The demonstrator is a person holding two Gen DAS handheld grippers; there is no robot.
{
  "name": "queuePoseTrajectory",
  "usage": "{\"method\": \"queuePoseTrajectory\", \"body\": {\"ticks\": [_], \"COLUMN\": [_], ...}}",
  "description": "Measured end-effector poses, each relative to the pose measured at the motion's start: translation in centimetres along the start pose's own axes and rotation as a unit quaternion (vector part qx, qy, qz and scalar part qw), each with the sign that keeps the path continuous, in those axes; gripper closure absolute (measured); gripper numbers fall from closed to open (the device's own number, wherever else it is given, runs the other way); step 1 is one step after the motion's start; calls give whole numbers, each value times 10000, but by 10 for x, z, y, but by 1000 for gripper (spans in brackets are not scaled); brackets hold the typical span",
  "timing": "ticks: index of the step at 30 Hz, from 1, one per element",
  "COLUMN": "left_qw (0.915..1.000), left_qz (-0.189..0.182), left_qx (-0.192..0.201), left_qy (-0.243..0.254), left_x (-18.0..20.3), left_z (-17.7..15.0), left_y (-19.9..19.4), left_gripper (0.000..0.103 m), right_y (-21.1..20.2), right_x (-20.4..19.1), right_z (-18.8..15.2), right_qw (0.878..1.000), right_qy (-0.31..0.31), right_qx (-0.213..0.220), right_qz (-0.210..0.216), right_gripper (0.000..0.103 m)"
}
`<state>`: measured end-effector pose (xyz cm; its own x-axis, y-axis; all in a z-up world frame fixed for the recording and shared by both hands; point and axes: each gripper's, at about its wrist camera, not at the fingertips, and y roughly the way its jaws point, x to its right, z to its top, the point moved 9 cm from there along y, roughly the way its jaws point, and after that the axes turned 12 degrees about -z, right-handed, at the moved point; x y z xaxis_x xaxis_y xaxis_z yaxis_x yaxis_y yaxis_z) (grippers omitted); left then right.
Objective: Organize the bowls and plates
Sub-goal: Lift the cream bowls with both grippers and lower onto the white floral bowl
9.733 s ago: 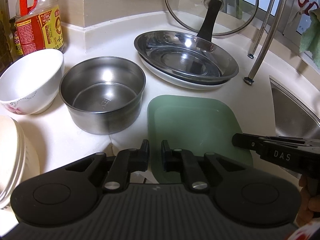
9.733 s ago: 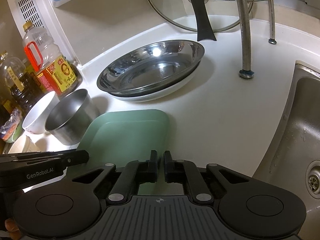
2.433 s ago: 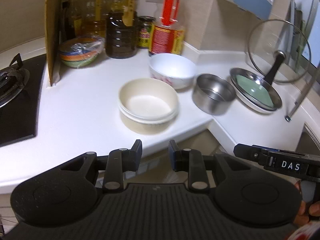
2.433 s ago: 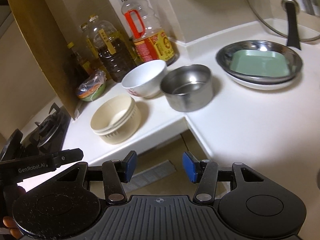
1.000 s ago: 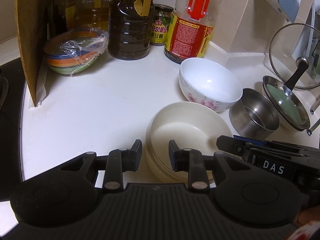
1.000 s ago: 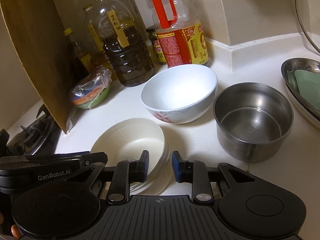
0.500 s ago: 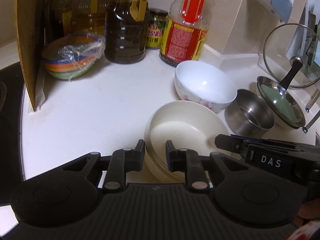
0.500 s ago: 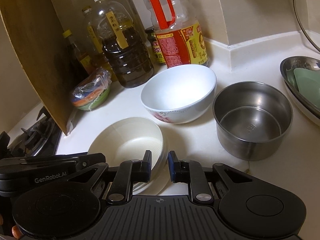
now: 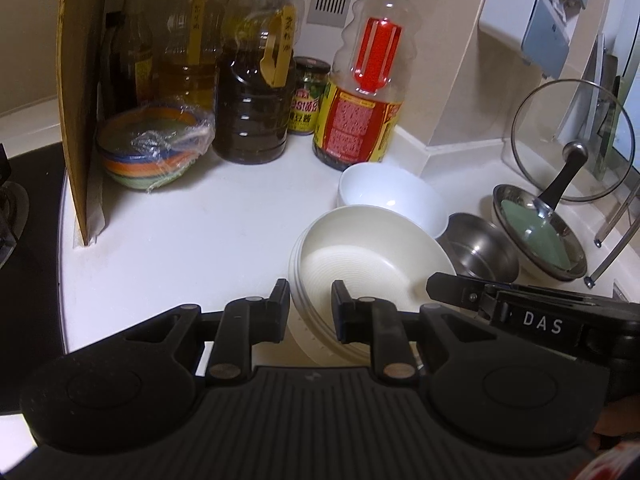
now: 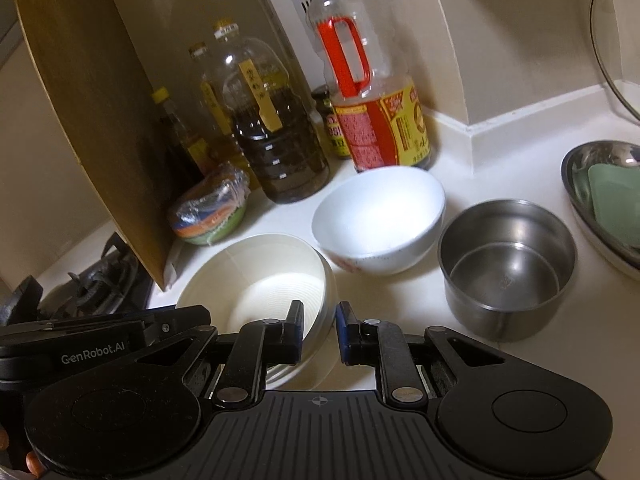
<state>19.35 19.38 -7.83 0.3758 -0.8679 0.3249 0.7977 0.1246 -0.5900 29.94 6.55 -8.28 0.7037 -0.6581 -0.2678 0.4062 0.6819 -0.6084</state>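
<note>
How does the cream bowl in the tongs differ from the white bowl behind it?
The cream bowl has ridged rings inside and sits in a nested stack; the white bowl is smooth, single, with a floral print outside. Both tongs, left and right, pinch the cream bowl's rim; the white bowl stands untouched. Both are round, empty and upright.

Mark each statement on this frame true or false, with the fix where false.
1. Both grippers clamp the rim of the cream bowl stack: left gripper, right gripper. True.
2. The green plate lies on the bare counter. False: it sits inside the steel dish.
3. The steel pot holds a bowl. False: it is empty.
4. The white bowl stands between the cream stack and the steel pot. True.
5. The glass lid covers the steel pot. False: it leans upright behind the steel dish.
</note>
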Motion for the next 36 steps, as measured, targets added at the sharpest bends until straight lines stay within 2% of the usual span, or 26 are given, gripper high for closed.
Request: {"method": "queuePoseTrajectory", "body": {"ticks": [10,22,28,36], "left_qw": [9994,9982,9980,9986], "left_qz": [-263,-495,-555,-481], "left_qx": [177,257,231,115], "left_qy": [98,212,194,205], "left_x": [19,35,37,33], "left_z": [26,67,82,90], "left_y": [8,40,59,84], "left_gripper": [84,84,84,84], "right_y": [-16,-13,2,27], "right_x": [15,38,52,66], "right_z": [26,74,93,100], "right_qw": [9996,9977,9967,9957], "right_qy": [187,392,640,839], "right_qx": [197,496,430,238], "right_qz": [-75,-259,-251,-301], "right_gripper": [85,85,85,86]}}
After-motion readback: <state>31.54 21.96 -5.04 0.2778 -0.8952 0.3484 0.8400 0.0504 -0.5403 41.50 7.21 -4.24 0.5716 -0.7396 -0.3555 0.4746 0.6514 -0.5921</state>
